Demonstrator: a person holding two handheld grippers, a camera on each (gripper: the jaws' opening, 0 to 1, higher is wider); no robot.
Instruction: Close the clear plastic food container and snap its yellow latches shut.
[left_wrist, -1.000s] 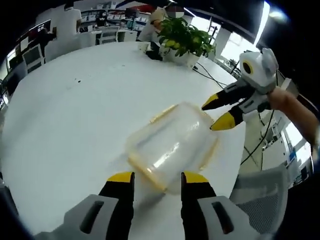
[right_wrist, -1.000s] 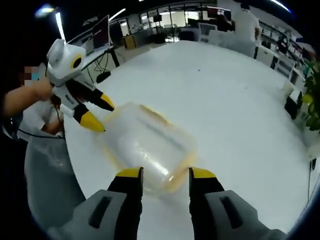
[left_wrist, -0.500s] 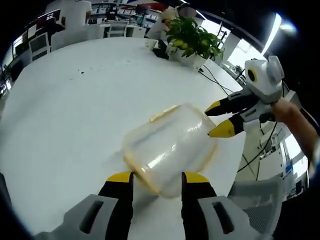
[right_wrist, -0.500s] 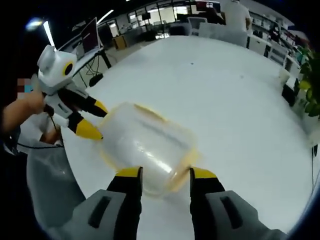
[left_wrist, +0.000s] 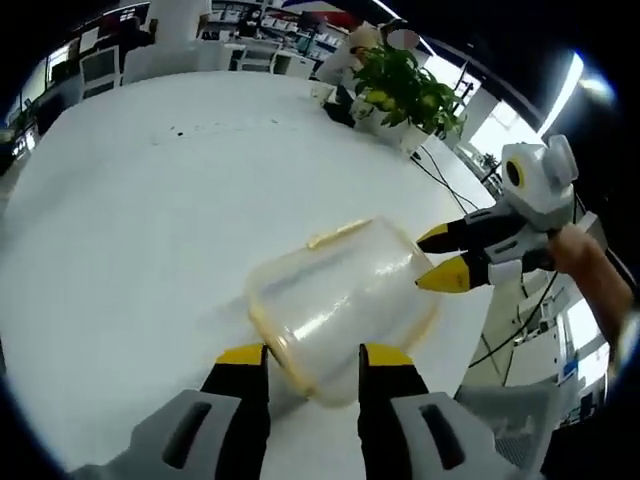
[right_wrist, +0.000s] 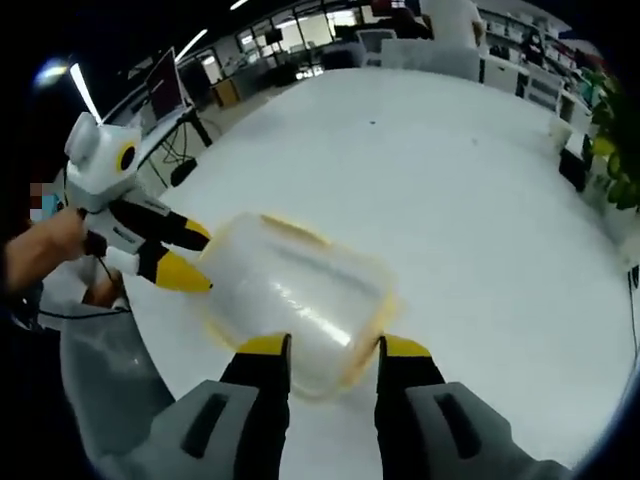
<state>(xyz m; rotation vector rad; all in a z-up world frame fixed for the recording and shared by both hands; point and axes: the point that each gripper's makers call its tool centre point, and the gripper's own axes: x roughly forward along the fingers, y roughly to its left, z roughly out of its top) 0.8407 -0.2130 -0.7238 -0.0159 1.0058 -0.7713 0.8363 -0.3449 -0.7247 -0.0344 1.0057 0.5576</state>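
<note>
Table (left_wrist: 120, 200) surface, white and wide, carries everything; a potted plant (left_wrist: 400, 90) is seen far at its back edge. Near the table edge the clear plastic food container (left_wrist: 340, 295) is placed, with its lid laid on top, and it seems tipped a little, though this cannot be told for sure.

The container is approached from two opposite ends. The left gripper (left_wrist: 305, 358) is parted, its jaws set on either side of the near end of the container, close to it or touching; nothing is clamped as far as can be judged. The right gripper (right_wrist: 330, 350) is parted in the same way at the other end, and it is seen from the side in the left gripper view, with one tip at the container's rim.

Yellow latches (left_wrist: 338, 233) are seen as thin strips along the rim; whether any is snapped cannot be told.

For this step, the lid should probably be pressed flat and even first, with one gripper steadying the box, so that the container is not pushed off the table edge. Then each latch should be folded down squarely.
</note>
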